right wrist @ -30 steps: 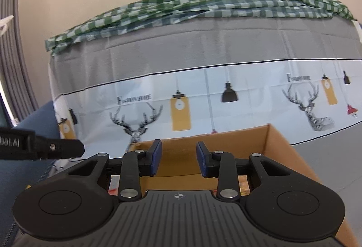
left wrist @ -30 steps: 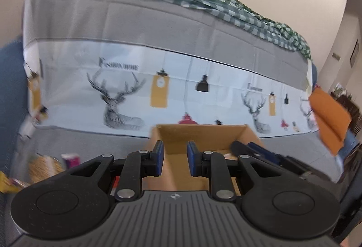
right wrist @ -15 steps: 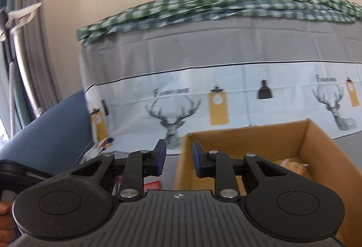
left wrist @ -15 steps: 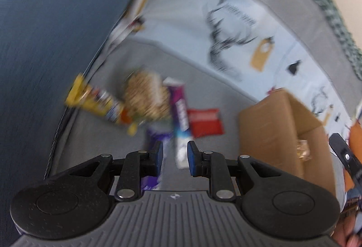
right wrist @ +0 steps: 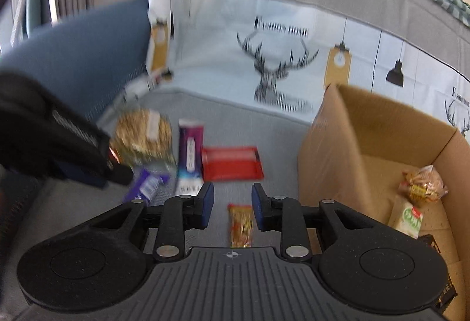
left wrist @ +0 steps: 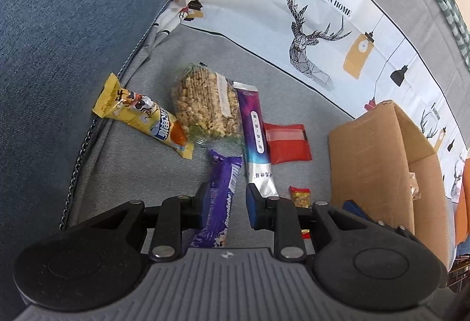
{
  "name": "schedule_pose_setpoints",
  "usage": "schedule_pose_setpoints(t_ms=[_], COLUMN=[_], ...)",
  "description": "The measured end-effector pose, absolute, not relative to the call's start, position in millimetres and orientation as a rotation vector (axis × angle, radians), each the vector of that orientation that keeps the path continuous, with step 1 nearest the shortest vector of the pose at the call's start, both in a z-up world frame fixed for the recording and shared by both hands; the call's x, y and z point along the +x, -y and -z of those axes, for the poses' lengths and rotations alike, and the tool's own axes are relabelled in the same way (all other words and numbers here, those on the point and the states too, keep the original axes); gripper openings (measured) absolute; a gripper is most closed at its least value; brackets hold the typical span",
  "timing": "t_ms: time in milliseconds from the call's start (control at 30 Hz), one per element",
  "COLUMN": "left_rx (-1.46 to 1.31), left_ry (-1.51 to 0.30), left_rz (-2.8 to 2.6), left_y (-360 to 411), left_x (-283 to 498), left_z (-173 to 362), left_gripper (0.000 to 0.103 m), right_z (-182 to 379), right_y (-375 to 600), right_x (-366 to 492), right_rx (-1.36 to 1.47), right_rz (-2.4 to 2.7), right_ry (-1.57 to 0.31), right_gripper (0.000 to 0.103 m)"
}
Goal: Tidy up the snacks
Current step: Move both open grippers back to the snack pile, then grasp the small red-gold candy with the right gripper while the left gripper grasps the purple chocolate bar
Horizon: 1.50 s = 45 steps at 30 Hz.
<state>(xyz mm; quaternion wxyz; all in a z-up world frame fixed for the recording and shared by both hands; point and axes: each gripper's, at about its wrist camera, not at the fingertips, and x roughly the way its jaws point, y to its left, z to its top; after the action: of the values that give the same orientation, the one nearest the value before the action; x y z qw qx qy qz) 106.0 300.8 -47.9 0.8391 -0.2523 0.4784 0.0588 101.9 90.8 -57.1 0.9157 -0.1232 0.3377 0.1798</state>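
Note:
Snacks lie on the grey sofa seat: a yellow packet (left wrist: pixel 141 115), a bag of puffed grain (left wrist: pixel 202 103), a long purple-and-silver packet (left wrist: pixel 255 138) and a red packet (left wrist: pixel 288 141). My left gripper (left wrist: pixel 227 203) hangs over a purple chocolate bar (left wrist: pixel 223 194). Its jaws are opening and the bar lies between them with a gap on the right side. My right gripper (right wrist: pixel 232 203) is opening above a small red-and-yellow snack (right wrist: pixel 241 221), which the pads do not touch. The cardboard box (right wrist: pixel 332 150) stands to the right.
Inside the box lie a clear bag of snacks (right wrist: pixel 423 182) and a green-and-white packet (right wrist: pixel 408 216). A blue sofa arm (left wrist: pixel 58 41) bounds the seat on the left. The deer-print cover (left wrist: pixel 308 27) drapes the backrest. The left gripper's black body (right wrist: pixel 58 138) shows blurred in the right wrist view.
Both views have tipped down from the sofa back onto the seat. The left gripper has sunk over the snack pile. The right gripper has swung left from the box, and both jaw pairs stand slightly wider.

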Motion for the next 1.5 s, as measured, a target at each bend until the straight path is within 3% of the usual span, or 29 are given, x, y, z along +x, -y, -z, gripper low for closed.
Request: schedule_pose_setpoints(t_ms=[467, 567, 600, 633, 1200, 1500], left_rx=[-0.526, -0.528, -0.528, -0.528, -0.523, -0.494], left_ry=[-1.018, -1.014, -1.014, -1.013, -1.031, -1.063], left_rz=[-0.102, -0.099, -0.098, -0.098, -0.122, -0.108], left_y=[-299.9, -300.1, -300.2, -300.2, -301.7, -293.9], left_x=[106.5, 106.9, 107.2, 107.4, 111.0, 115.7], left_z=[48.7, 47.8, 47.6, 47.6, 53.5, 59.7], left_gripper=[0.029, 0.029, 0.029, 0.029, 0.034, 0.036], right_z=[117.4, 118.2, 118.4, 118.4, 93.3, 97.3], right_y=[-114.1, -111.2, -108.9, -107.5, -89.9, -87.1], right_x=[134.4, 136.2, 136.2, 137.0, 121.8, 121.0], right_rx=[-0.403, -0.385, -0.368, -0.352, -0.054, -0.079], right_rz=[-0.184, -0.184, -0.193, -0.207, -0.57, -0.575], right_ry=[-0.835, -0.835, -0.838, -0.844, -0.955, -0.978], right_gripper=[0.051, 0.046, 0.039, 0.021, 0.018, 0.03])
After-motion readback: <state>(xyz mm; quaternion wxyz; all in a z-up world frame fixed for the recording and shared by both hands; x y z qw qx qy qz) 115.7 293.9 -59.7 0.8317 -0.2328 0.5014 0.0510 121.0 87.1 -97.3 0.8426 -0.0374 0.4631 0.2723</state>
